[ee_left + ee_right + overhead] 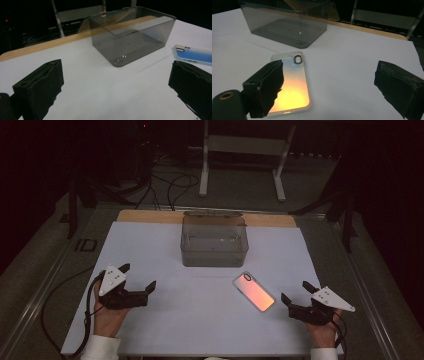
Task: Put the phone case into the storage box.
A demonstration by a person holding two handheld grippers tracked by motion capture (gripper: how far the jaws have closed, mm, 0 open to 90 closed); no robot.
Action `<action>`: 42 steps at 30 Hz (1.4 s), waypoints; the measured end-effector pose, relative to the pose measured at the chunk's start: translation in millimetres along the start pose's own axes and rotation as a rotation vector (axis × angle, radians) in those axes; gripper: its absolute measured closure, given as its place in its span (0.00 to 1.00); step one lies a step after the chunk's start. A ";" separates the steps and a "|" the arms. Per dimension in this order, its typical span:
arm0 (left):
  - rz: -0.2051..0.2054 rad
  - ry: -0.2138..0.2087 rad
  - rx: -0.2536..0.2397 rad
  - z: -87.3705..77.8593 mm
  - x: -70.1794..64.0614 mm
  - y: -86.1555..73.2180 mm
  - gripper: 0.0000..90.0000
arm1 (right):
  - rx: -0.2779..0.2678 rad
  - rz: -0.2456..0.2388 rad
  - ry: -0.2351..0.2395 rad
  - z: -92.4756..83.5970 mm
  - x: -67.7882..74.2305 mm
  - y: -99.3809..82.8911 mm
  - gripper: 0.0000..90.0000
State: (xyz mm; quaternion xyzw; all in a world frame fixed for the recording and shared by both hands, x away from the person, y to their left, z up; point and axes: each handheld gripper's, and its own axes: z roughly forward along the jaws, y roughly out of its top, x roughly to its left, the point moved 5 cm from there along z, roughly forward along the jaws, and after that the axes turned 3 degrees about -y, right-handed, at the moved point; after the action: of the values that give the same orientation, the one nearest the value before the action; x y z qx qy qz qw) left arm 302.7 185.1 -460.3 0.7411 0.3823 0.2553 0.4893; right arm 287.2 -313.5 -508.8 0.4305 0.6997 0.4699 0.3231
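A phone case [253, 291] with a shimmering orange-pink back lies flat on the white table [200, 325], right of centre. In the right gripper view the phone case [293, 85] lies partly behind the left jaw. A clear grey plastic box [214, 241] stands empty at the back centre, lid tipped open behind it. My left gripper [138, 277] rests at the front left, jaws wide apart with nothing between them. My right gripper [296, 293] sits at the front right, just right of the case, open and apart from it. In the left gripper view the box [132, 35] and the case's end [193, 55] lie ahead.
The white sheet leaves a strip of the wooden board [150, 216] bare at the back. A white metal stand [245, 150] and cables [170, 185] sit on the dark floor beyond. Dark floor runs along both sides of the table.
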 end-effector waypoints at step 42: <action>0.122 -0.167 0.165 90.3 -44.8 28.8 0.01 | 0.010 -0.014 0.009 3.4 2.5 0.3 0.10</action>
State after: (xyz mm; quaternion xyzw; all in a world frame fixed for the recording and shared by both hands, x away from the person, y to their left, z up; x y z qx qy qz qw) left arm 354.0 94.1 -469.3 0.8194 0.3145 0.1897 0.4402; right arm 289.2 -309.9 -509.8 0.4249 0.7065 0.4661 0.3211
